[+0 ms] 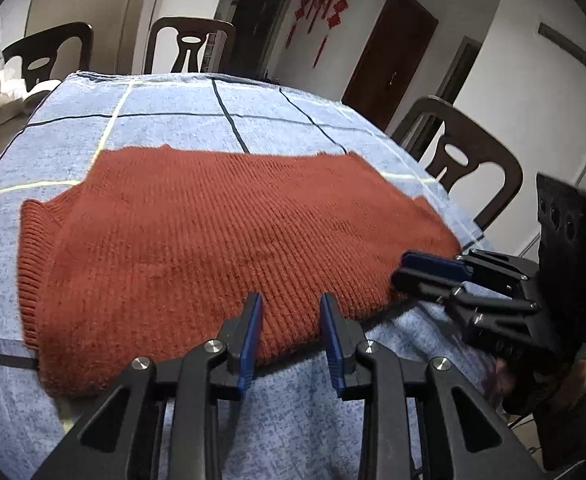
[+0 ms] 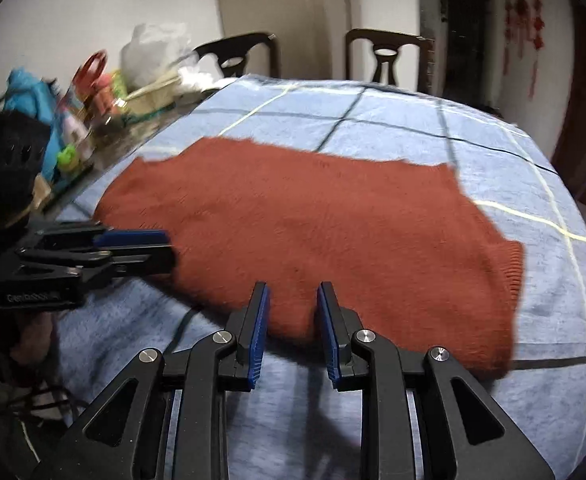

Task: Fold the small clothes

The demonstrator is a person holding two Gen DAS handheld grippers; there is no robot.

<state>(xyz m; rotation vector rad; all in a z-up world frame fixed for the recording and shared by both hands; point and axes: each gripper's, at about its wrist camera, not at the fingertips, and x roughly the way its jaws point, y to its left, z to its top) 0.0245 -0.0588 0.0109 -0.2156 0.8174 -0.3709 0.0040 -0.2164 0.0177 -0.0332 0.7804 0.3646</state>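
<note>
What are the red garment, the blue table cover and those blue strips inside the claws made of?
The red garment looks like knitted wool or acrylic: ribbed rows and a slightly fuzzy, matte surface. The blue table cover seems to be a soft, napped fabric, fleece or flannel, mottled and matte with checked lines. The blue pads look like ridged rubber or plastic, set in black, likely plastic, claw frames.

my left gripper (image 1: 291, 312) and right gripper (image 2: 293, 300), both matte black linkage arms, ribbed blue pads (image 1: 253, 344), shiny silver pivot screws, pale lettering on my left one's side, green LED on my right one
</note>
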